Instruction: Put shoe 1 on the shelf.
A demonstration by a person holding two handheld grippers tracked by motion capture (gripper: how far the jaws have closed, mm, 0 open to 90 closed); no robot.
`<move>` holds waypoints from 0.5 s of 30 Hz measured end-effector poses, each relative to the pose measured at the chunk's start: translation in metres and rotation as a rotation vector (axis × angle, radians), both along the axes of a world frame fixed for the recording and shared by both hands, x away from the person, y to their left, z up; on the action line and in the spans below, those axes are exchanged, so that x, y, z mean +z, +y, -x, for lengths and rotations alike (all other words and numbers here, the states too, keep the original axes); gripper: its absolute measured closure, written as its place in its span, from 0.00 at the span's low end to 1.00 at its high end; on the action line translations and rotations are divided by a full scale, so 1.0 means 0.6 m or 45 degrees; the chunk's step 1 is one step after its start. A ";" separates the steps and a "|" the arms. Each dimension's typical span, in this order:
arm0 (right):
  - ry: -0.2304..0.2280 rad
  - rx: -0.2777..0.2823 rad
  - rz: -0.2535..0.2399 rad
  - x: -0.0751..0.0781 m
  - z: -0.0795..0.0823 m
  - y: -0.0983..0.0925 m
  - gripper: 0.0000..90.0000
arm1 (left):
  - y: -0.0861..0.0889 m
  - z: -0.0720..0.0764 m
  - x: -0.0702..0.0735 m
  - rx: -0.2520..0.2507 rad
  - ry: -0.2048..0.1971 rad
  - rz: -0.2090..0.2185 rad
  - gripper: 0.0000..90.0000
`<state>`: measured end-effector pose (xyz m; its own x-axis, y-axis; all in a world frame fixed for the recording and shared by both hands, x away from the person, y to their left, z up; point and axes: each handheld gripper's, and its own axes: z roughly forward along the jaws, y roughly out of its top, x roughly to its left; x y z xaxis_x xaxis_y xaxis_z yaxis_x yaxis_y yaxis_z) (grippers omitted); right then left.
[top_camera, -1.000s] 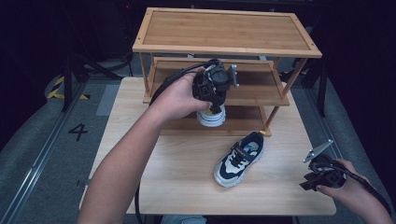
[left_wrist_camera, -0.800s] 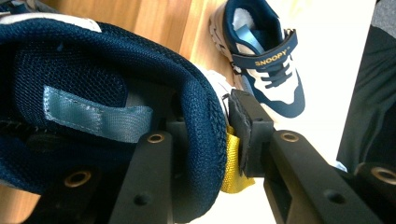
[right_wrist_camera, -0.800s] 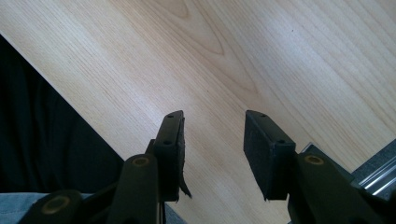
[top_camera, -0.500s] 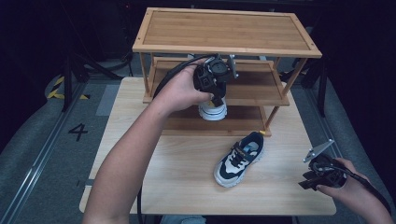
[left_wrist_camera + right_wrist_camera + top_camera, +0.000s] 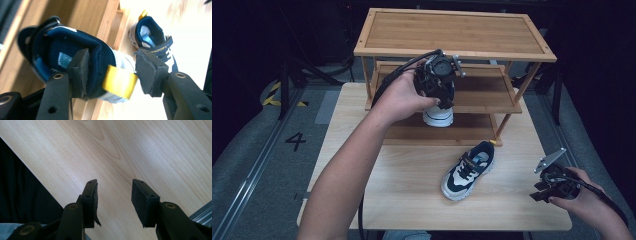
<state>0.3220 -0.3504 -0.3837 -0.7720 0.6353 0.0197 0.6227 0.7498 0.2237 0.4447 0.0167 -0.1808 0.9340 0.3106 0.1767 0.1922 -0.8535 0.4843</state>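
A navy and white child's shoe (image 5: 438,116) (image 5: 50,50) stands on the lowest shelf of the wooden rack (image 5: 452,50), heel toward me. My left gripper (image 5: 439,97) (image 5: 112,62) hangs over its heel, and its jaws have just been opening. One pad lies inside the heel collar. The other stands off the heel, with the yellow pull tab (image 5: 119,81) between them. The matching shoe (image 5: 467,170) (image 5: 156,45) lies on the table (image 5: 402,200) in front of the rack. At the table's near right corner my right gripper (image 5: 542,192) (image 5: 115,200) is open over bare wood.
The rack has three shelves and stands at the table's far edge, with its middle shelf (image 5: 487,95) just behind my left hand. Dark floor with rails surrounds the table, and a painted 4 (image 5: 295,141) is on the left.
The left gripper's jaws have spread apart off the shoe's heel, and the hand has lifted slightly. The shoe rests on the lowest shelf. The right gripper has kept still.
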 end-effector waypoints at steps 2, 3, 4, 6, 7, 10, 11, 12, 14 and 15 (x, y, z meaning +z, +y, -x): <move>0.000 0.000 0.003 -0.001 -0.001 0.002 0.64 | 0.006 0.005 0.005 0.009 -0.020 0.023 0.52; 0.005 0.005 0.004 -0.001 -0.002 0.004 0.64 | 0.013 0.012 0.012 0.023 -0.035 0.049 0.53; 0.008 0.015 0.006 -0.003 -0.004 0.006 0.64 | 0.019 0.018 0.015 0.031 -0.044 0.074 0.53; 0.010 0.023 0.012 -0.004 -0.007 0.011 0.64 | 0.029 0.028 0.020 0.045 -0.015 0.121 0.55; 0.008 0.028 0.010 -0.003 -0.010 0.014 0.64 | 0.037 0.039 0.021 0.067 0.009 0.160 0.59; -0.010 0.036 0.000 -0.001 -0.014 0.016 0.64 | 0.053 0.061 0.018 0.061 0.047 0.231 0.62; -0.010 0.036 0.000 -0.001 -0.014 0.016 0.64 | 0.053 0.061 0.018 0.061 0.047 0.231 0.62; -0.010 0.034 -0.005 0.000 -0.016 0.015 0.64 | 0.059 0.069 0.016 0.061 0.052 0.270 0.62; -0.013 0.037 -0.005 0.000 -0.019 0.017 0.64 | 0.068 0.076 0.013 0.057 0.070 0.330 0.63; -0.014 0.038 -0.003 -0.001 -0.020 0.018 0.64 | 0.074 0.081 0.010 0.058 0.073 0.366 0.63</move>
<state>0.3337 -0.3398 -0.3842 -0.7908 0.6119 0.0129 0.5976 0.7674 0.2322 0.3962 0.0612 -0.1748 0.9238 0.3823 0.0224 0.2616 -0.6728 0.6921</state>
